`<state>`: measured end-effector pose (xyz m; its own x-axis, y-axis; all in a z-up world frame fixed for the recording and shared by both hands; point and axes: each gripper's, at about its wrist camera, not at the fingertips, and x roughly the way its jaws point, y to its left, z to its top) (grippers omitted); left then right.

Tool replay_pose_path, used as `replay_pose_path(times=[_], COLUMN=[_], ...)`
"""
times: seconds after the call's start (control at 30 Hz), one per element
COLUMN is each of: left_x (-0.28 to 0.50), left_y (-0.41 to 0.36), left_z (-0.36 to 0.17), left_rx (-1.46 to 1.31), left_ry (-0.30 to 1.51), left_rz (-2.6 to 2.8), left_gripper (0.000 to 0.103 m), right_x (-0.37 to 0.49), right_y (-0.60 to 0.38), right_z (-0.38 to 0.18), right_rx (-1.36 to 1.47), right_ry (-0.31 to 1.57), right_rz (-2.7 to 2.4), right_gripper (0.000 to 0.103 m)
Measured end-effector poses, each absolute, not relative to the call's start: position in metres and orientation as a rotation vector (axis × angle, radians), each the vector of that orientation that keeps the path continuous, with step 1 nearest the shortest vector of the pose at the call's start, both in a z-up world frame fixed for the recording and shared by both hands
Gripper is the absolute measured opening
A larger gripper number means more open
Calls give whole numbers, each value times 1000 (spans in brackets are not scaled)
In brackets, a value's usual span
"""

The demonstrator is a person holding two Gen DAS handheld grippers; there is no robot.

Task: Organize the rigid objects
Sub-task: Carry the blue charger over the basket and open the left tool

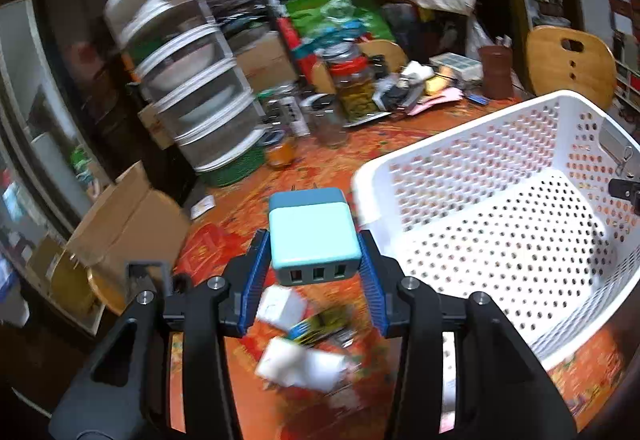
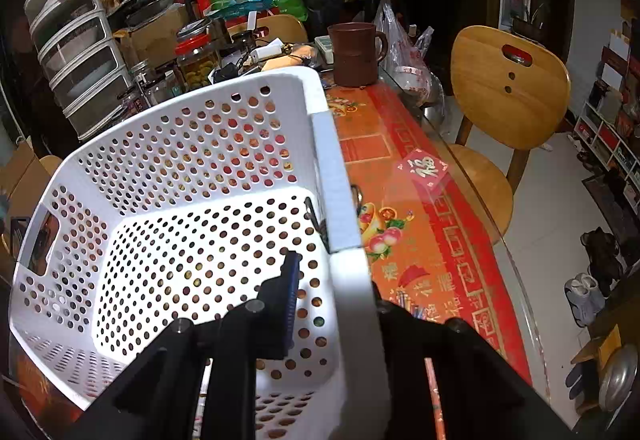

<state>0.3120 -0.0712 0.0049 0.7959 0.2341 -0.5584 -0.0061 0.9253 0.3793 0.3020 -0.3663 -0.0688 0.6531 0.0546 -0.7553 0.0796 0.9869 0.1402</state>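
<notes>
My left gripper is shut on a light blue USB charger block and holds it above the table, just left of the white perforated basket. Below it lie white adapters and a small colourful pack, blurred. My right gripper is shut on the basket's right wall, one finger inside, the other hidden outside. The basket's floor shows nothing in it.
An orange-red patterned cloth covers the table. Jars, a stack of clear drawers, a brown mug and clutter stand at the back. A cardboard box is at left. A wooden chair stands at right.
</notes>
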Motion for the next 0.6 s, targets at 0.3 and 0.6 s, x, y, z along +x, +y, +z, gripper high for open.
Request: replay_pose_path(times=[0.3, 0.6], left_x=[349, 364], left_y=[-132, -138], left_z=[-35, -57], left_rx=[480, 528], left_ry=[742, 795], left_rz=[61, 48], left_gripper=[39, 41], right_x=[302, 300], right_y=[-366, -365], right_z=[-68, -68], right_rx=[179, 183], right_ry=[841, 838], right_rz=[-10, -14], right_gripper=[17, 17])
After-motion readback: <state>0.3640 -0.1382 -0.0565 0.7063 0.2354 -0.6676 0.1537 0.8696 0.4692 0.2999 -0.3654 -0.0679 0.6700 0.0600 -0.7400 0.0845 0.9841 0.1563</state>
